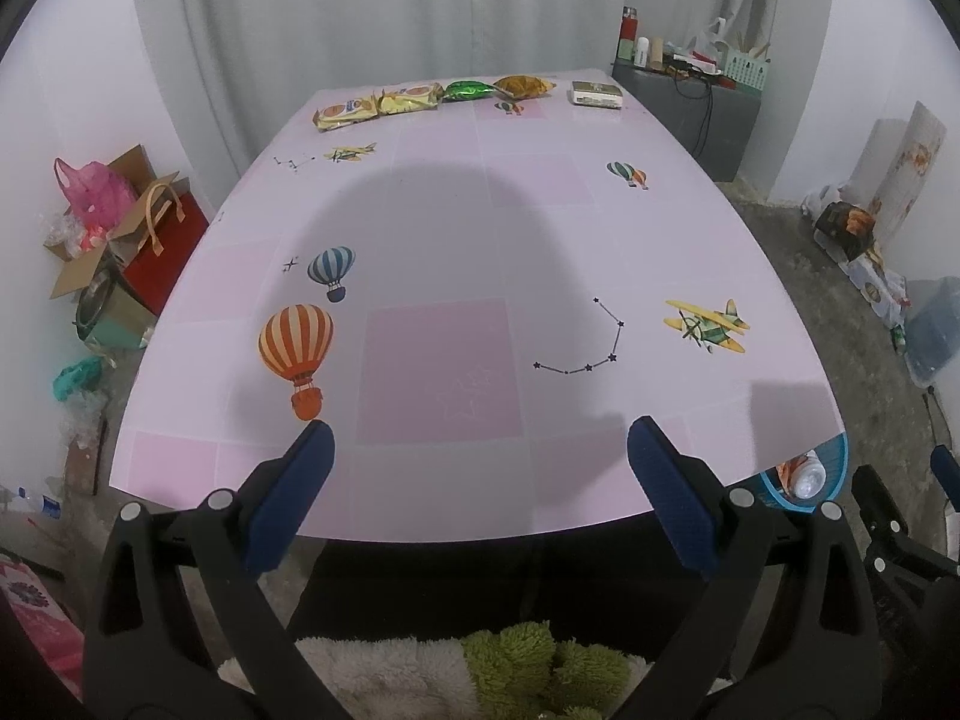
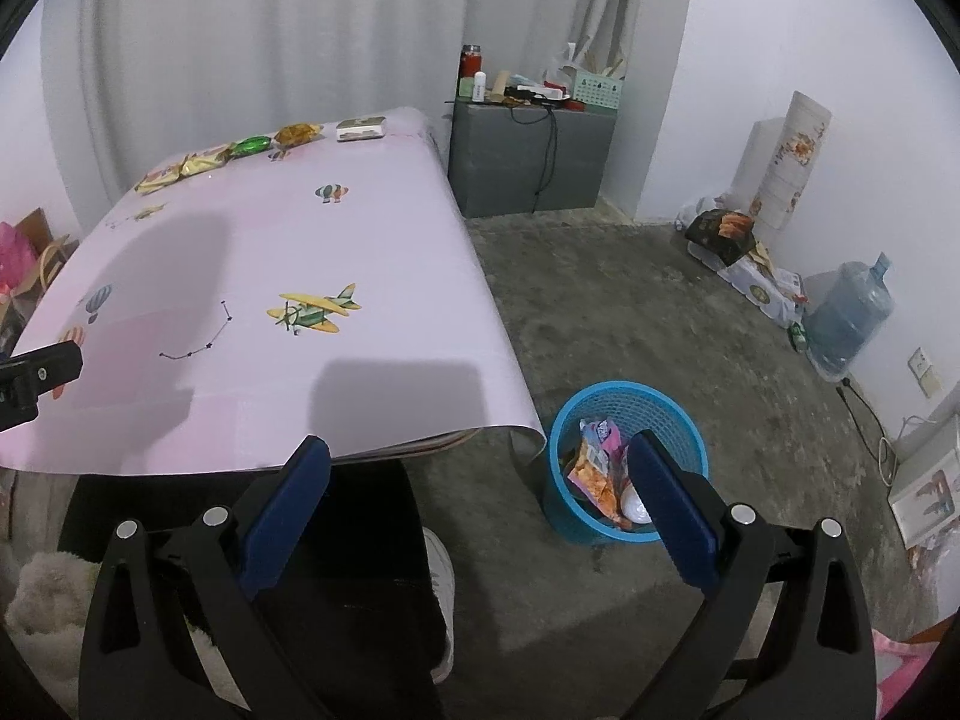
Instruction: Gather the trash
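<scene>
both the left gripper point(image 1: 480, 441) and right gripper point(image 2: 480, 450) gape empty; the blue mesh plastic bin point(image 2: 624, 402) holds some wrappers, while crinkled snack packets point(image 1: 414, 97) wait along the pink bench's point(image 1: 468, 252) far edge.

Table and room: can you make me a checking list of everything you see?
Surface: pink table printed with balloons and planes.
Job's things: snack packets and a small box lined along the far edge; blue bin on the floor by the near corner, already holding wrappers.
Clutter: bags and boxes on the floor at left.
Grippers: left gripper open, empty; right gripper open, empty.
Cables: black cable hanging down the grey cabinet.
Surroundings: curtain, water jug, concrete floor.
</scene>
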### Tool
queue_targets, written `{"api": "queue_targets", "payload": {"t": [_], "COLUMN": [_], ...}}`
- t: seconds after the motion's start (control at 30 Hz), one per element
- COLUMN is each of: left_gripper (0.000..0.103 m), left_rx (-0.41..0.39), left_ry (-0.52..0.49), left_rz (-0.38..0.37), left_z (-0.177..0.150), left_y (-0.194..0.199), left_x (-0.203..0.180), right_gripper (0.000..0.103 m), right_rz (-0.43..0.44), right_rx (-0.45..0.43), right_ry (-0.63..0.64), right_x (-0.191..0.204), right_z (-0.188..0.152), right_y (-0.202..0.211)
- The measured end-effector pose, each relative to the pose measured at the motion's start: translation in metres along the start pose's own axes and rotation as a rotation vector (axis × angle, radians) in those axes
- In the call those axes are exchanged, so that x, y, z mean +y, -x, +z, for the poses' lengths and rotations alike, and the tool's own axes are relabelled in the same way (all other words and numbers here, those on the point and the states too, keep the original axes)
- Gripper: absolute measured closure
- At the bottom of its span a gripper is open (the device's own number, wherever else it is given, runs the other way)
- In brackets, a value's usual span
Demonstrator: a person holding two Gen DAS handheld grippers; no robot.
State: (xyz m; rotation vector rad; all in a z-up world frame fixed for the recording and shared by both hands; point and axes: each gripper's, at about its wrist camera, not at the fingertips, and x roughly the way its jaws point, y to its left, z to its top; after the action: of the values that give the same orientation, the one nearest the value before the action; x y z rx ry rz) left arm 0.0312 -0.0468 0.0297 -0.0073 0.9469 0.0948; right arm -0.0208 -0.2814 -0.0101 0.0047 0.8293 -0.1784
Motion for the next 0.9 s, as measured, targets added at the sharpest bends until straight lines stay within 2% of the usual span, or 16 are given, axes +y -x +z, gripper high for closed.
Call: {"api": "queue_targets", "payload": {"t": [0.9], "left_gripper": [0.009], "left_rx": [-0.011], "left_ry": [-0.001], "left_rz": [0.014], "left_z": [-0.0004], "left_y": [0.0029], "left_x": [0.0011], "right_gripper": [0.007], "right_rz": [-0.005], "right_rx": [-0.007], "right_ry": [-0.001], "right_x": [-0.0025], "right_z": [0.0022], "right_y": [0.0010]}}
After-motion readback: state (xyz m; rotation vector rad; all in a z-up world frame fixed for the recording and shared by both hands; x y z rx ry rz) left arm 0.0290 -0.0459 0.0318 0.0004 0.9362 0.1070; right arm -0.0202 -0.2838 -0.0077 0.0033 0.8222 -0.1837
